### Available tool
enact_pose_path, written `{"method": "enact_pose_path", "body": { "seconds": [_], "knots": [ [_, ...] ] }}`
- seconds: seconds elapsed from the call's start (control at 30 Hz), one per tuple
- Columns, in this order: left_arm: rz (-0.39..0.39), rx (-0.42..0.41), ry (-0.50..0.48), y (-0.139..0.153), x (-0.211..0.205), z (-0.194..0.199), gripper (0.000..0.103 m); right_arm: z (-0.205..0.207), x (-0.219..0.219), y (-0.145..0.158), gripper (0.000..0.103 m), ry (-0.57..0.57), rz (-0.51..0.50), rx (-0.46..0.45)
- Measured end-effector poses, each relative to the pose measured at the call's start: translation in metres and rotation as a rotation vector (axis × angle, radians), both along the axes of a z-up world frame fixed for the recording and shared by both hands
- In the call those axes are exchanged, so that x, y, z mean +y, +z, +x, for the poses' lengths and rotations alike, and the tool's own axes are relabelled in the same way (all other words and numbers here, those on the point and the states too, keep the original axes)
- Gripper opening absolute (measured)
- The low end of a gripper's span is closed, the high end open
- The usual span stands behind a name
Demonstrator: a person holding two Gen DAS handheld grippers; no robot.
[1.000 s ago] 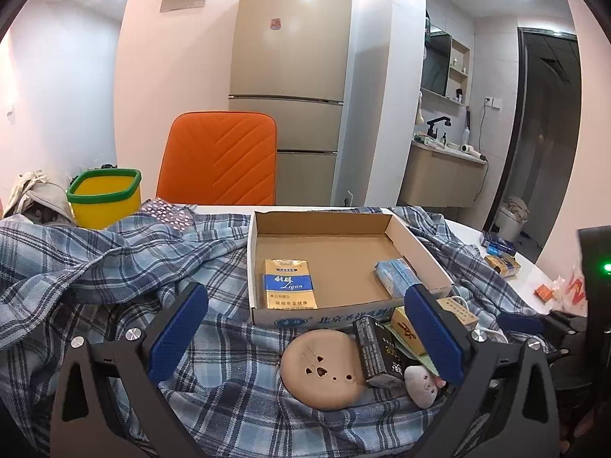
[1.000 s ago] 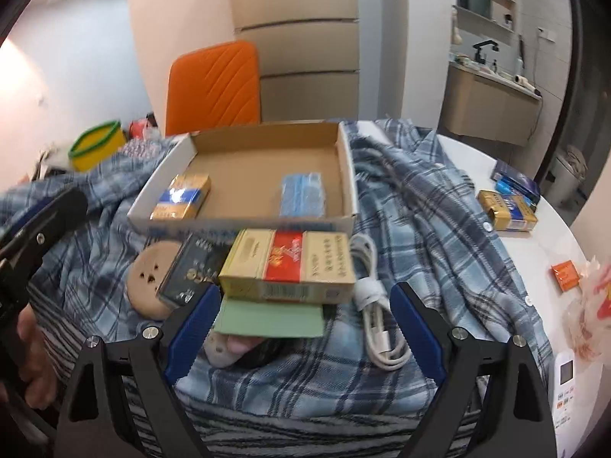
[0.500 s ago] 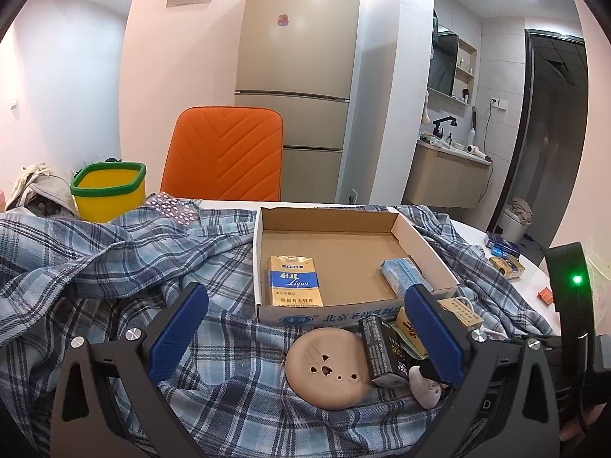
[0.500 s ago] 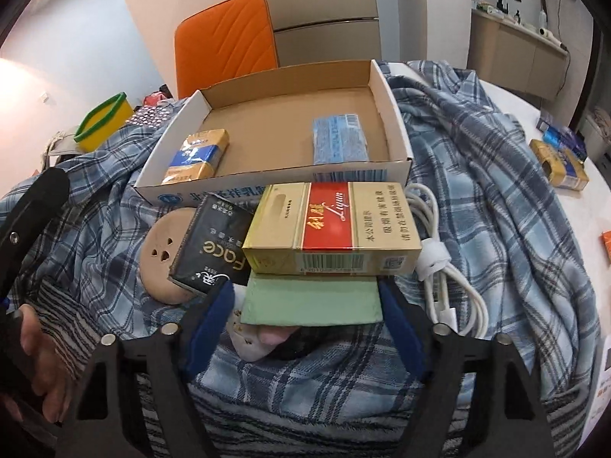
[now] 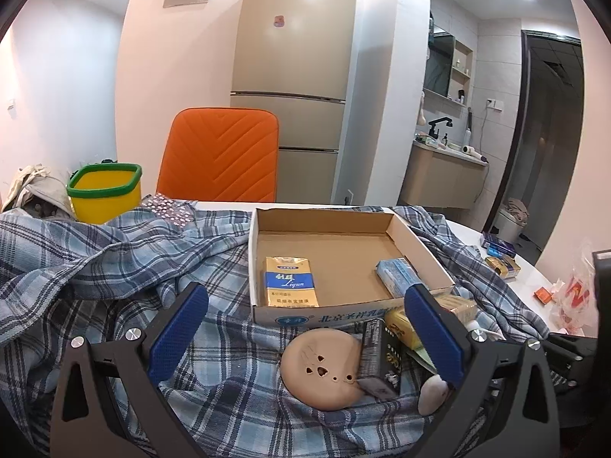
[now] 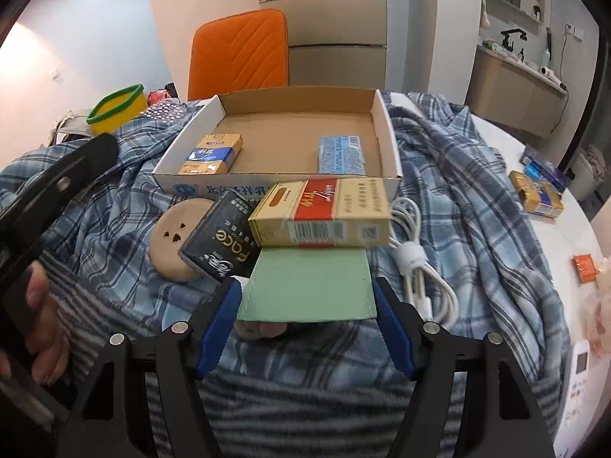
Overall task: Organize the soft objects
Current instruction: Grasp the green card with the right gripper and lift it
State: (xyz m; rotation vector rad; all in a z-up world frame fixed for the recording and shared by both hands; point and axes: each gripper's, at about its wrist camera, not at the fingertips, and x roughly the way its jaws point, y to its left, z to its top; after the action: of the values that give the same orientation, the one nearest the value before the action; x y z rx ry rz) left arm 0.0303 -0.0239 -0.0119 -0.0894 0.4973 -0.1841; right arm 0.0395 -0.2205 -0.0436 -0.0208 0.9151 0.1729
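— Two grippers are being checked. How are the jaws of the right gripper point(image 6: 305, 328) being presented?

— They have just been closing and are bracketing the green pouch point(image 6: 307, 286); pad contact cannot be confirmed.

— And the left gripper point(image 5: 305, 337)?

— Its jaws are being held wide apart over the plaid cloth point(image 5: 114, 267), gripping nothing.

— Where is the pouch being located?

— Beneath the gold-and-red carton point(image 6: 324, 213), just in front of the cardboard tray point(image 6: 385, 141).

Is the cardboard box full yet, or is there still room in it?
Still room. The cardboard box holds only a gold-and-blue pack on one side and a light blue packet on the other; bare cardboard floor shows between and behind them.
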Motion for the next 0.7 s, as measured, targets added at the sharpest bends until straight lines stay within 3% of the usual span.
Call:
{"method": "enact_pose_path", "body": {
  "seconds": [0.23, 0.47, 0.7],
  "knots": [
    [0.017, 0.037, -0.077, -0.003, -0.009, 0.003, 0.102, -0.030, -0.019, 0.010, 0.072, -0.018, 0.059, 0.004],
    [0.040, 0.193, -0.204, -0.021, -0.022, 0.020, 0.092, -0.055, -0.029, 0.027, 0.072, -0.032, 0.065, -0.049],
    [0.018, 0.337, -0.251, -0.041, -0.026, 0.037, 0.068, -0.066, -0.035, 0.044, 0.072, -0.036, 0.083, -0.140]
  ]
}}
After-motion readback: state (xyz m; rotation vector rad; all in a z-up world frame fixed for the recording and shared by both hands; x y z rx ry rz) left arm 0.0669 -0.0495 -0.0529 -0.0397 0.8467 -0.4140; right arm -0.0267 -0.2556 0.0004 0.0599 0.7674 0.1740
